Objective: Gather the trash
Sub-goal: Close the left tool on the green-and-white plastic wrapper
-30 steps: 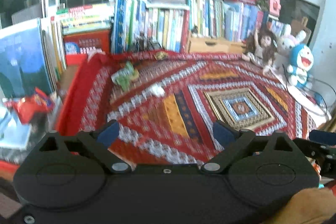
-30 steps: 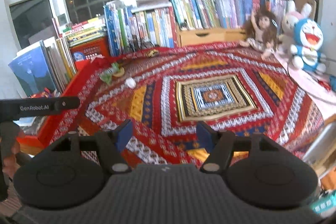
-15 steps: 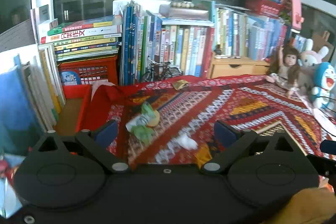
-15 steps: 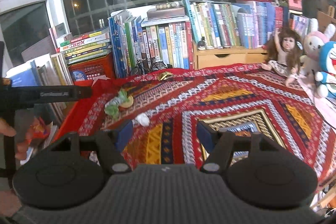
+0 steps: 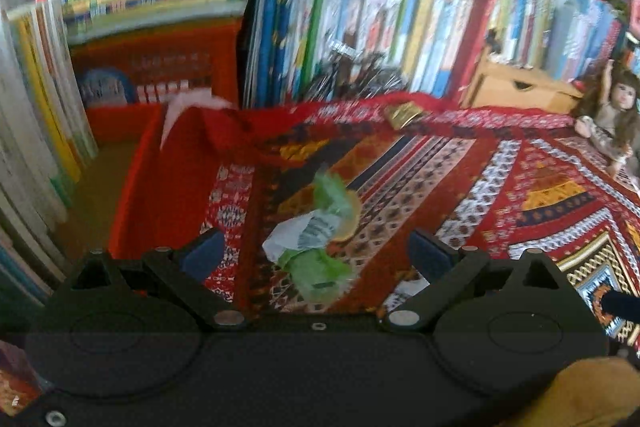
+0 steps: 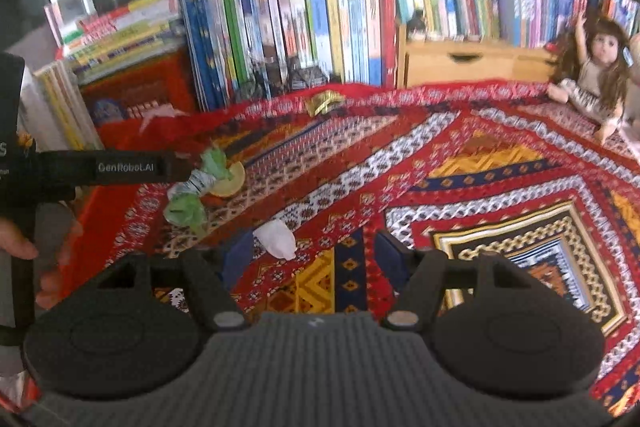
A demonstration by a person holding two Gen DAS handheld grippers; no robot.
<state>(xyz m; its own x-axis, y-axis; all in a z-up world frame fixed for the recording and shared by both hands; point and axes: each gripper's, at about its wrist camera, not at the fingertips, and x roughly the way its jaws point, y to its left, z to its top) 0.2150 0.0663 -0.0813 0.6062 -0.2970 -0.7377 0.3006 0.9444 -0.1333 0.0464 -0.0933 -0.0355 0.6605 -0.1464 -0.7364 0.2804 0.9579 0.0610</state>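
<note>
A crumpled green-and-white wrapper [image 5: 316, 243] lies on the red patterned cloth [image 5: 500, 195], against a yellow slice-like scrap [image 5: 352, 223]. My left gripper [image 5: 316, 255] is open, and the wrapper sits between its blue pads, untouched. A white tissue wad [image 6: 276, 239] lies just ahead of my open right gripper [image 6: 314, 257], close to its left finger [image 6: 238, 259]. Farther back on the cloth is a gold wrapper [image 6: 324, 103]. In the right wrist view the left gripper [image 6: 186, 169] reaches in from the left beside the green wrapper [image 6: 192, 199].
Rows of upright books [image 6: 320, 15] line the back, with a red basket [image 5: 152, 67] at left and a wooden drawer box [image 6: 460, 63] at right. A doll [image 6: 592, 75] sits at the cloth's far right. A hand [image 6: 24, 251] holds the left gripper's handle.
Both grippers moved forward and left toward the trash. The green wrapper now lies between the left fingers, and the tissue sits just ahead of the right ones. Both stay open.
</note>
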